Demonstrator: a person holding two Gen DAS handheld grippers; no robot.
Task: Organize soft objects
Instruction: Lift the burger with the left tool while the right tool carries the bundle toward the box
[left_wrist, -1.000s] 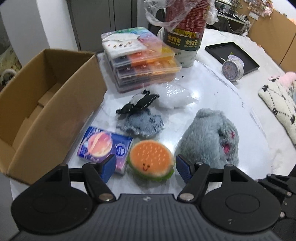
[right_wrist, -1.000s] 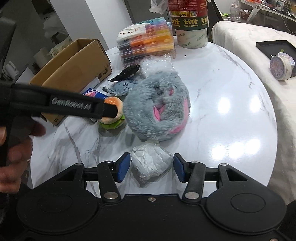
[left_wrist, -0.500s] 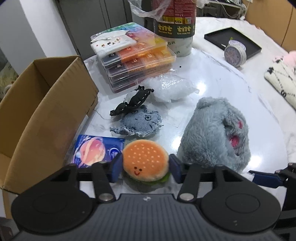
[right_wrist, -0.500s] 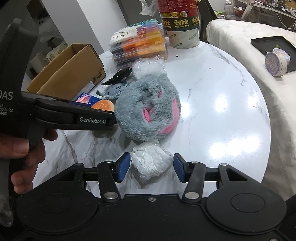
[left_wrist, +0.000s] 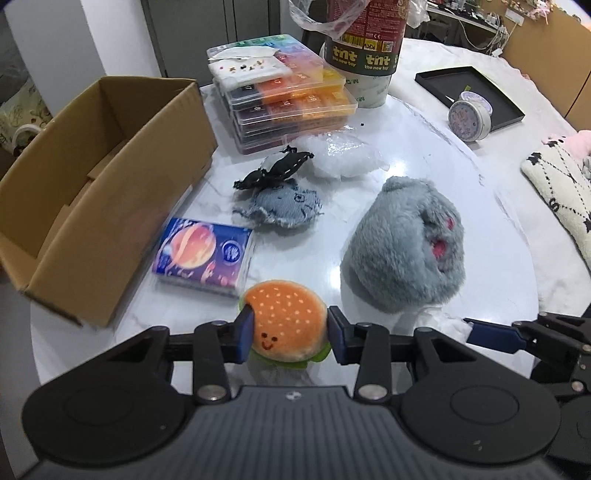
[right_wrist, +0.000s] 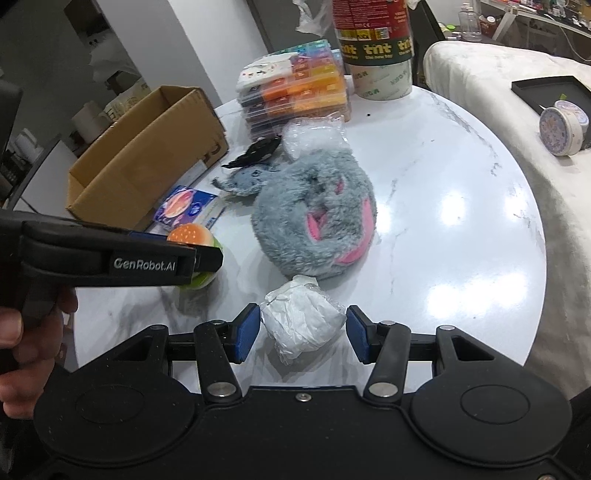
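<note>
A burger plush sits between the blue pads of my left gripper. Its jaws are closing and both pads press the bun's sides. From the right wrist the same burger plush shows behind the left gripper's finger. My right gripper is shut on a white plastic-wrapped bundle low over the marble table. A grey furry plush lies mid-table. Beyond it lie a denim plush, a black fabric piece and a clear bag of white stuffing.
An open cardboard box stands at the table's left edge, with a tissue pack beside it. Stacked colourful plastic cases and a tall canister are at the back. A black tray and a round tin are at the right.
The left gripper's jaws have narrowed from wide apart onto the burger plush, and the view has drawn back a little. The right gripper still holds the white bundle.
</note>
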